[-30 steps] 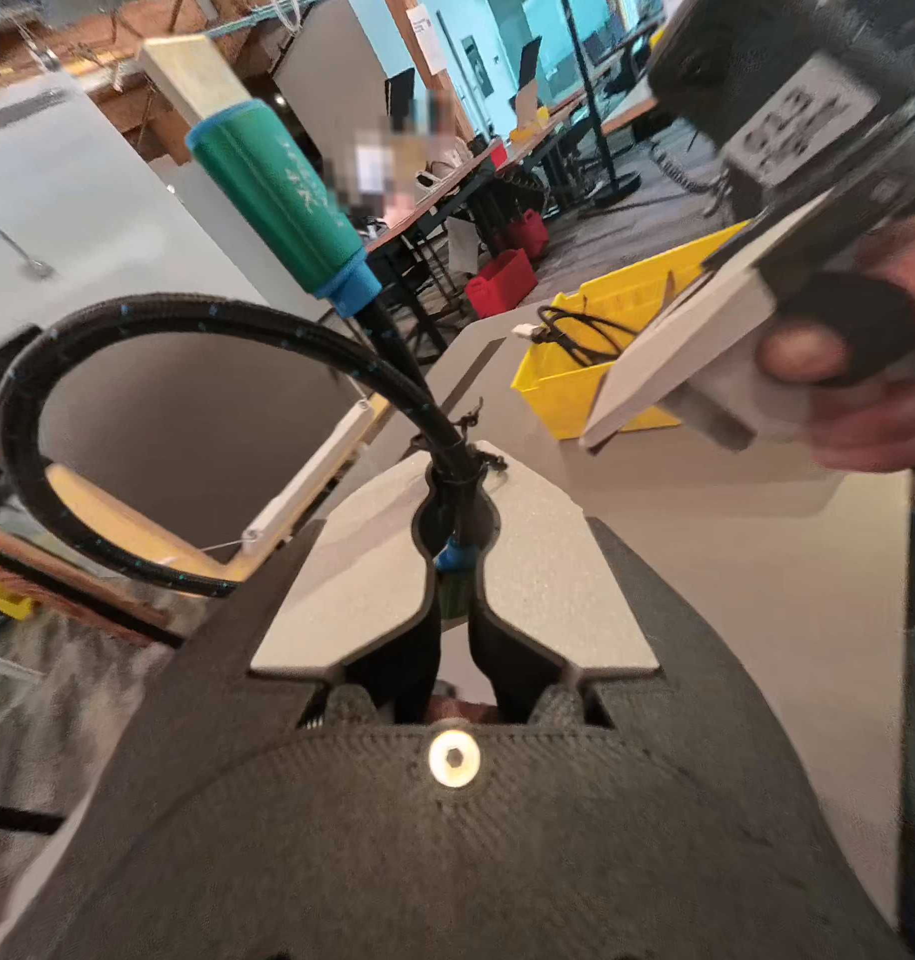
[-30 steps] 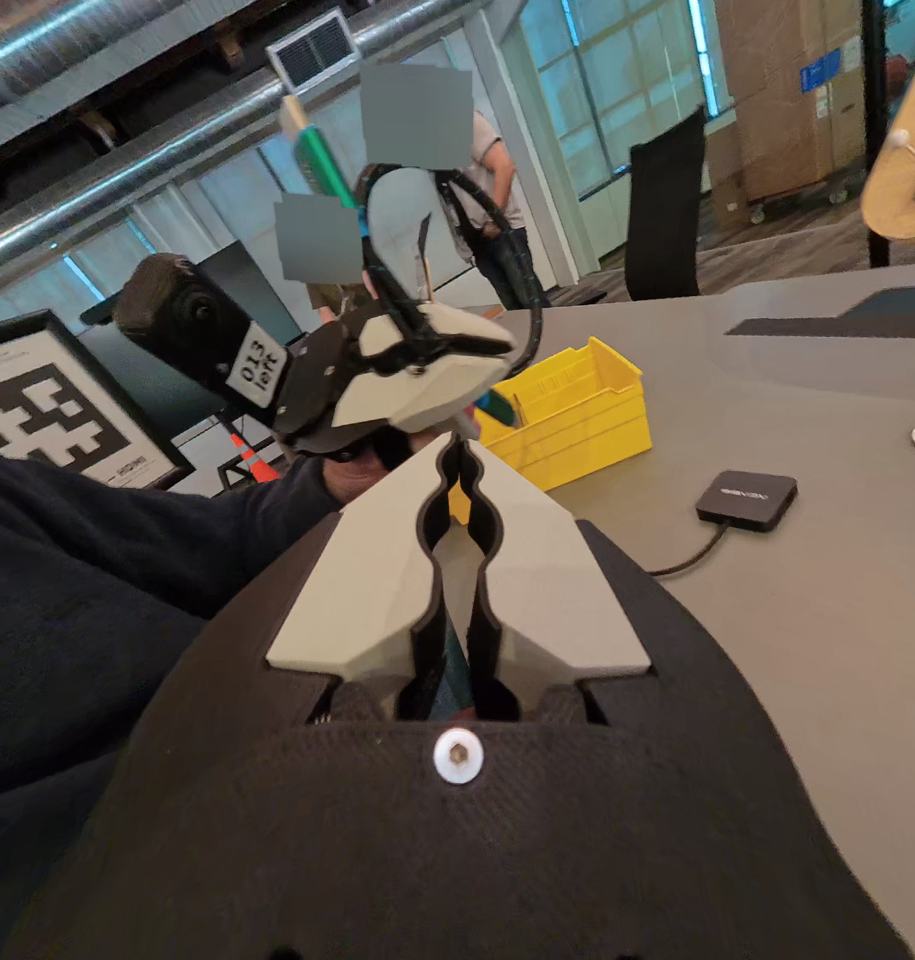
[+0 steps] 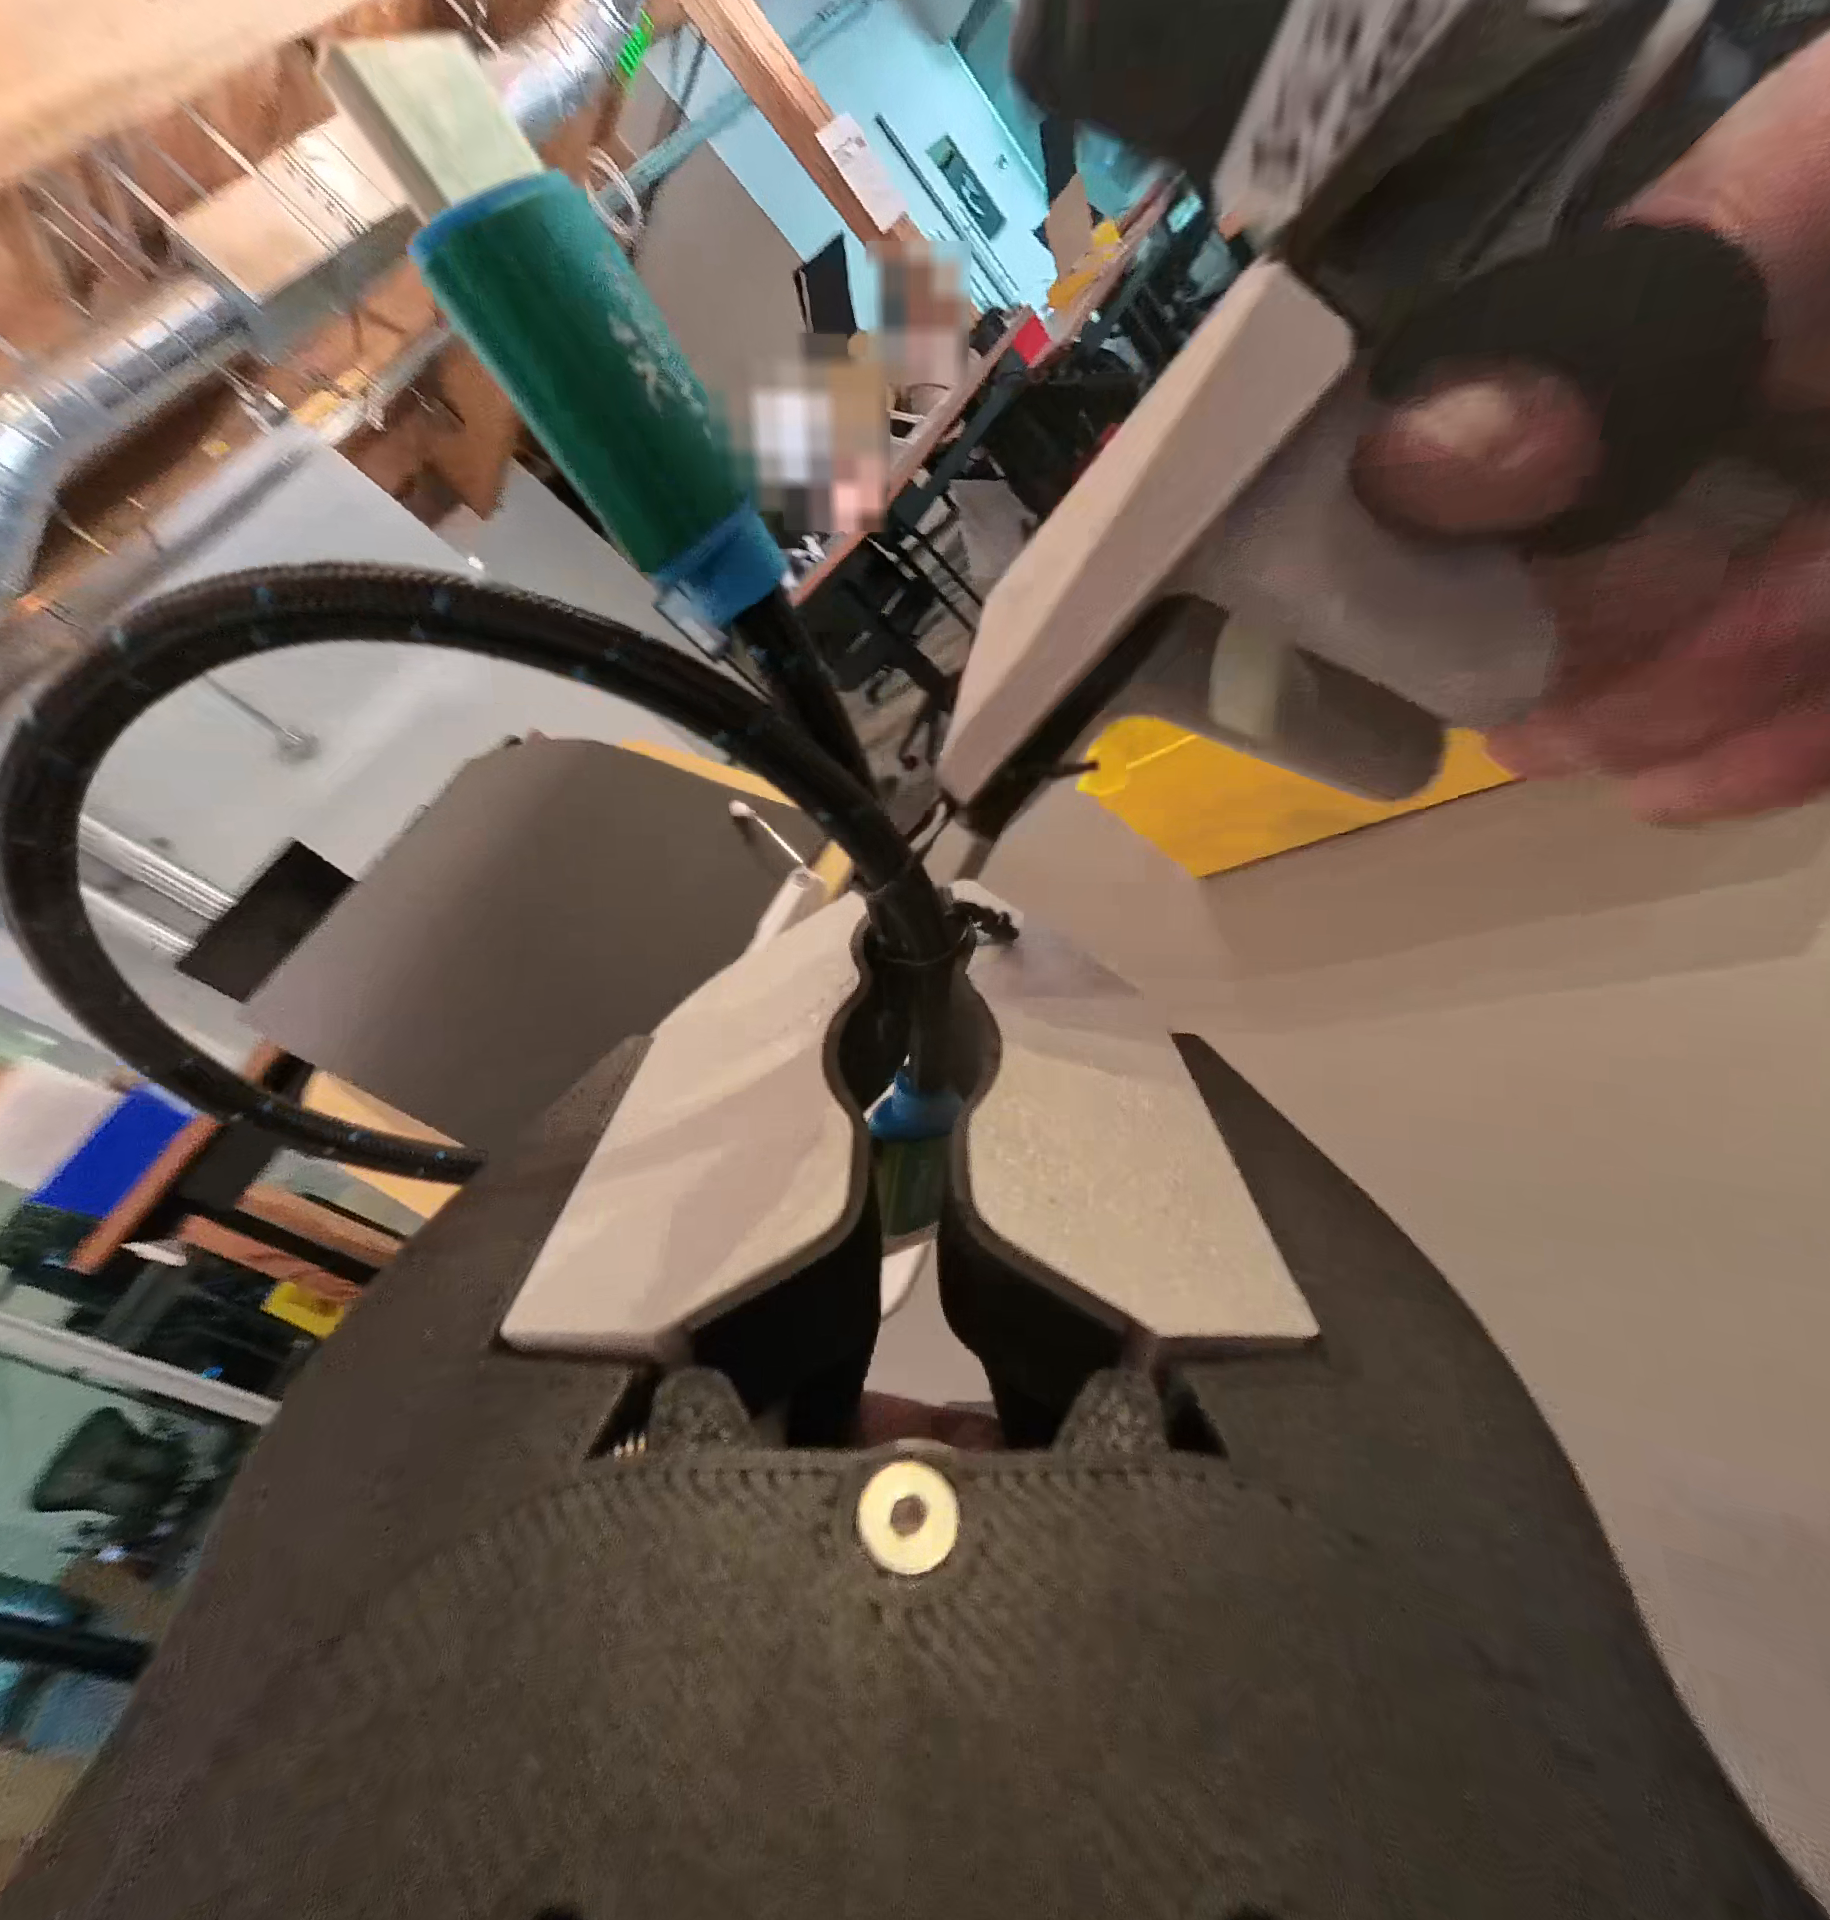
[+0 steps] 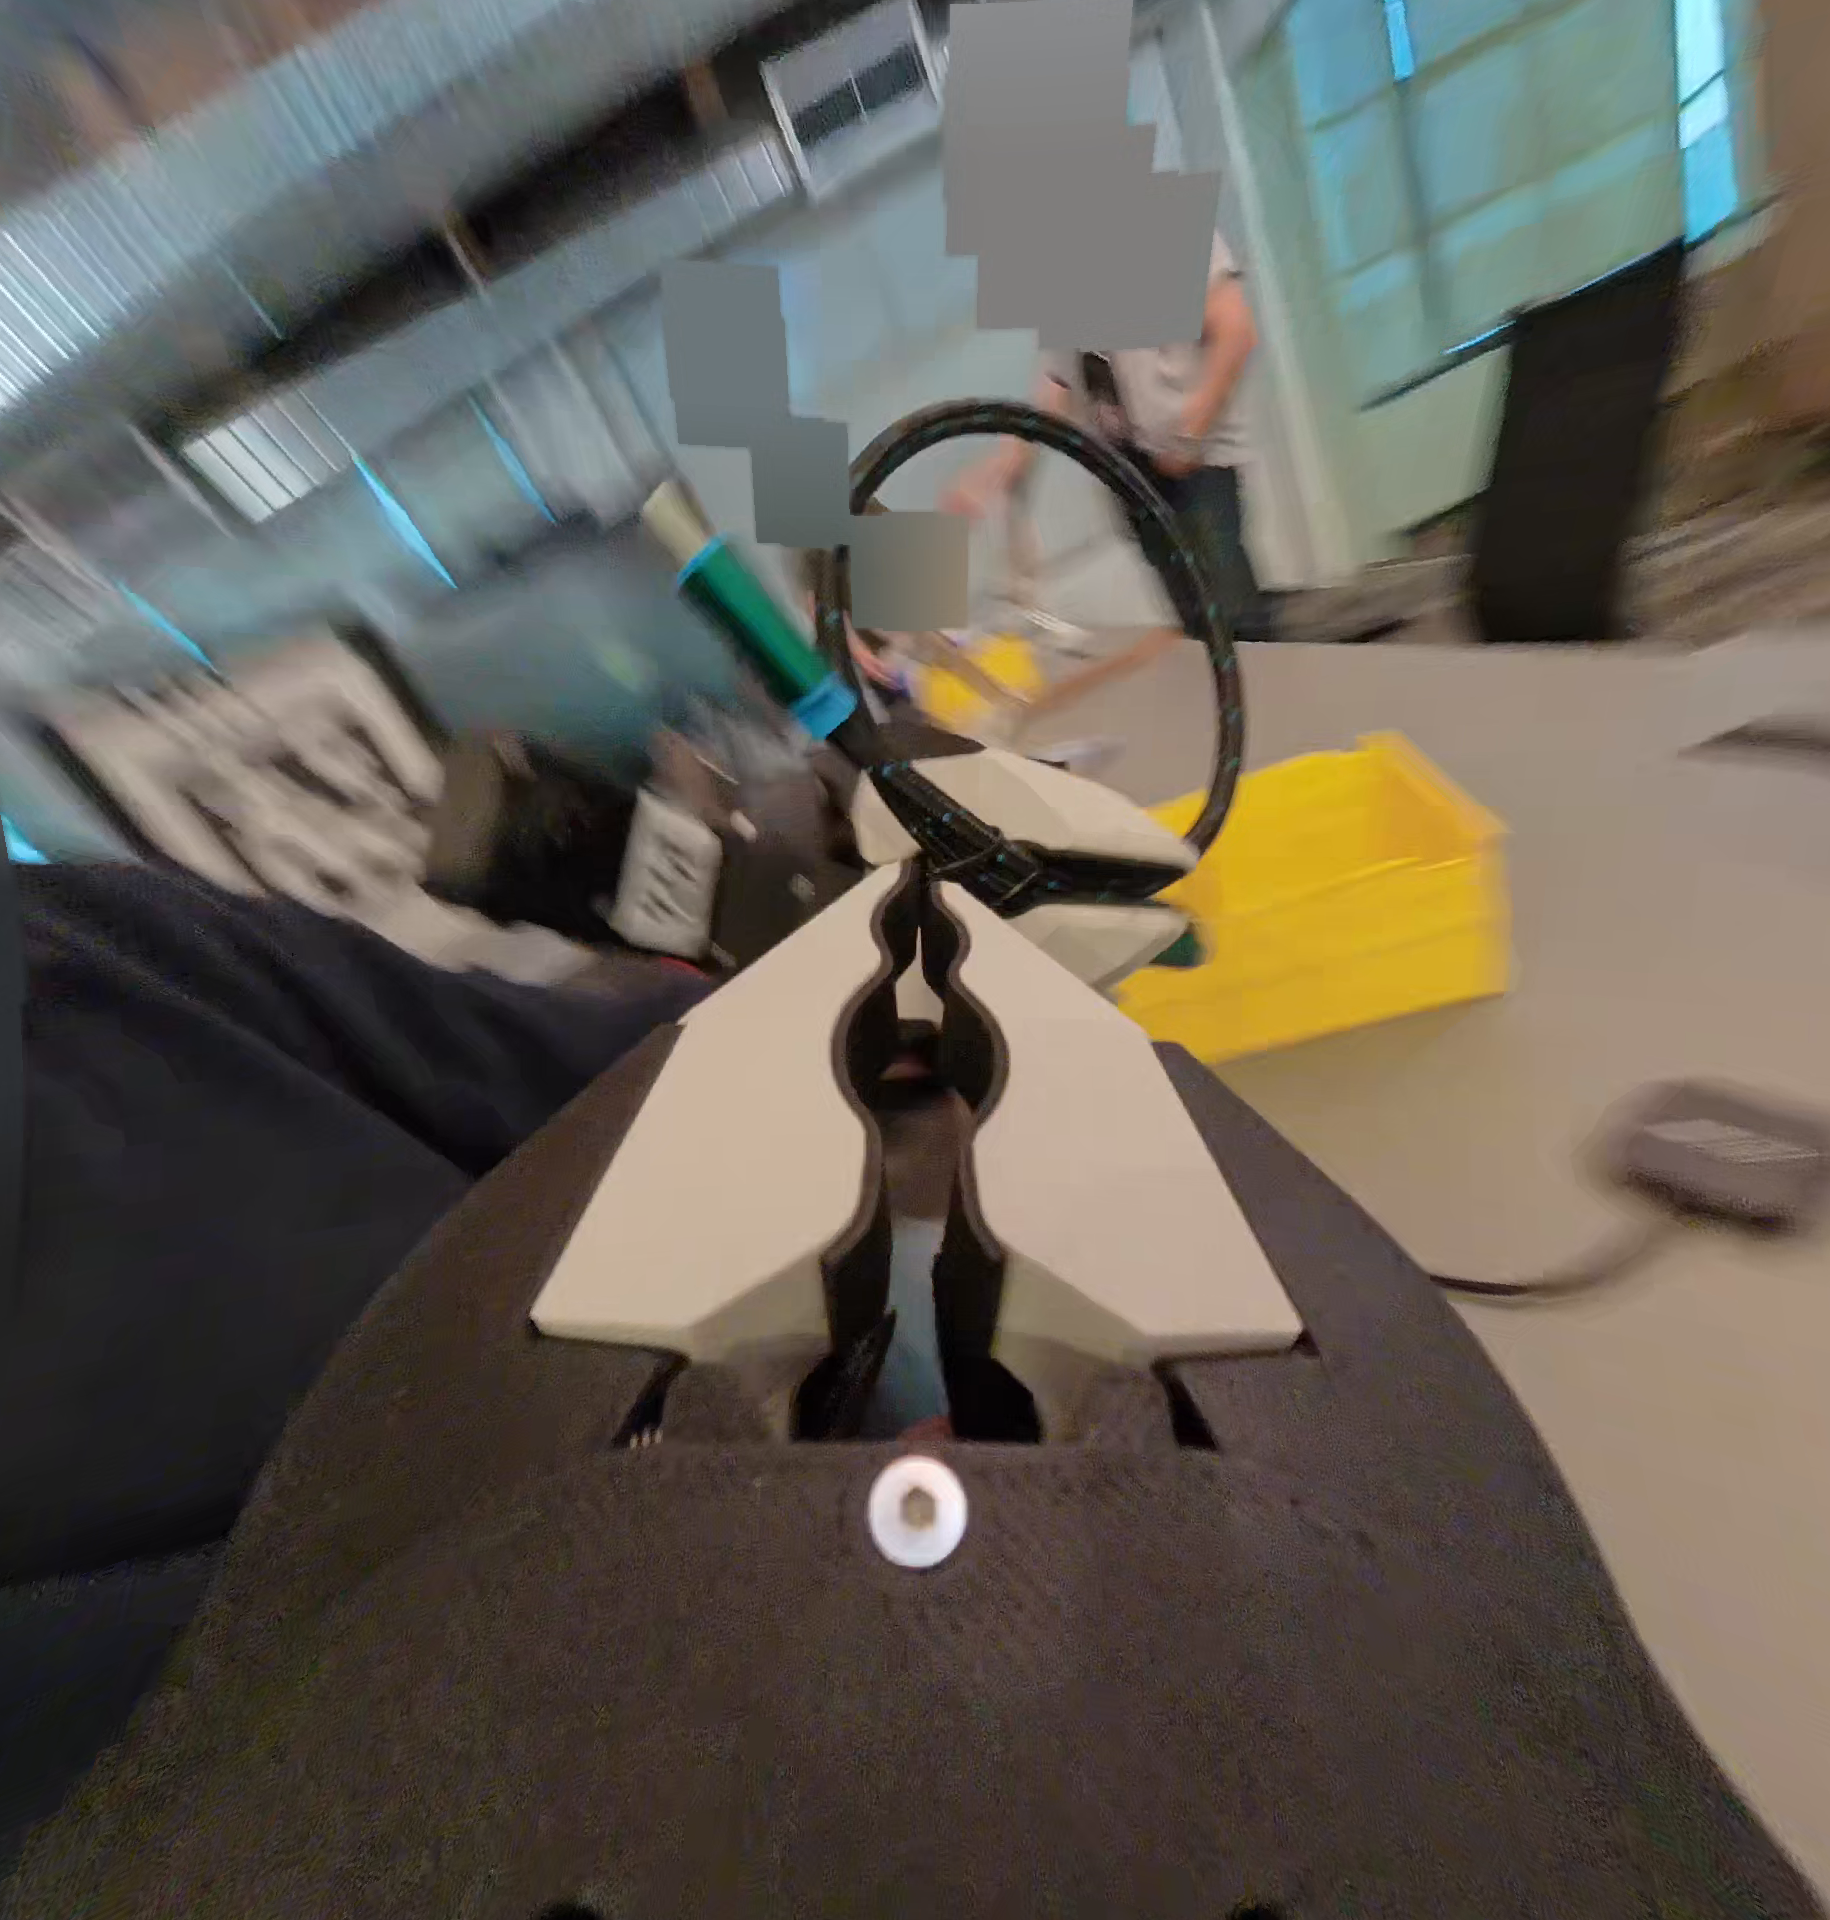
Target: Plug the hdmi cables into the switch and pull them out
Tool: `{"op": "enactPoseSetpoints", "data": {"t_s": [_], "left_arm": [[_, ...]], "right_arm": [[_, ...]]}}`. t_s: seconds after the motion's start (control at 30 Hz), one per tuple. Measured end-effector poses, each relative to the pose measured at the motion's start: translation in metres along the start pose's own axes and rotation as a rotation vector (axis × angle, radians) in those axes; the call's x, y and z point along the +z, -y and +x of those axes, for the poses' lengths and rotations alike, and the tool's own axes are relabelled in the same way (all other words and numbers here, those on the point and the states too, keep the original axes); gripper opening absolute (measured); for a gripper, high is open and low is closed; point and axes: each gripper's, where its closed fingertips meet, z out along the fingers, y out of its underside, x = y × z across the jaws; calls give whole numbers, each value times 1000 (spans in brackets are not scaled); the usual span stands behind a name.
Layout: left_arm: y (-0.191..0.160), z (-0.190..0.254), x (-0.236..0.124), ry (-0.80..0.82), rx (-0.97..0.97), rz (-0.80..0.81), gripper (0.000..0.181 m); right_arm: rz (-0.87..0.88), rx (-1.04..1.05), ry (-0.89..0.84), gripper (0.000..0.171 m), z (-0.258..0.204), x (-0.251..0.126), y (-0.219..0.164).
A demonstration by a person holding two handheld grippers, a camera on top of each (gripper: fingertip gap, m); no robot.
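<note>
My left gripper (image 3: 916, 935) is shut on a bundled black braided HDMI cable (image 3: 59, 810), held in the air. The cable loops out to the left. One green plug (image 3: 599, 384) sticks up above the fingers; a second green plug (image 3: 906, 1164) sits between them. My right gripper (image 4: 916, 899) is shut, its tips right at the tie on the cable where the left gripper (image 4: 1160, 883) holds it. I cannot tell if it pinches the tie. The right gripper (image 3: 968, 805) also shows in the left wrist view, in a person's hand. The dark switch (image 4: 1721, 1153) lies on the grey table at right, blurred.
A yellow bin (image 4: 1337, 883) stands on the grey table (image 4: 1617, 1558) behind the grippers; it also shows in the left wrist view (image 3: 1254, 810). A thin lead runs from the switch. A dark sleeve (image 4: 215, 1091) fills the left. A person stands far behind.
The two grippers have come together: the right one's tips now reach the tie at the left gripper's fingers. The left gripper has tilted. Both views are blurred by motion.
</note>
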Motion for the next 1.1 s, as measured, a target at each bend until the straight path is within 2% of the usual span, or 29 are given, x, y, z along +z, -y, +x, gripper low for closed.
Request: {"op": "enactPoseSetpoints", "data": {"t_s": [0.07, 0.17, 0.23, 0.3, 0.43, 0.6, 0.73, 1.1], "left_arm": [[1, 0, 0, 51, 63, 15, 6], [-3, 5, 0, 70, 106, 27, 6], [-6, 7, 2, 41, 60, 16, 6], [-10, 11, 4, 8, 36, -7, 6], [-9, 11, 5, -27, -48, -16, 6], [-13, 13, 7, -63, -105, -49, 6], [-14, 15, 8, -79, -106, -62, 6], [-19, 16, 8, -110, -101, -121, 6]], "right_arm": [[152, 298, 153, 0, -7, 0, -2], [267, 379, 185, 0, -8, 1, -10], [233, 231, 78, 0, 0, 0, -13], [165, -31, -48, 4, 0, -4, -9], [-129, -707, -387, 17, 8, -10, -7], [-376, -1255, -594, 17, 14, -9, -10], [-478, -1456, -640, 10, 16, -7, -11], [-634, -1605, -584, 8, 20, -2, -22]]}}
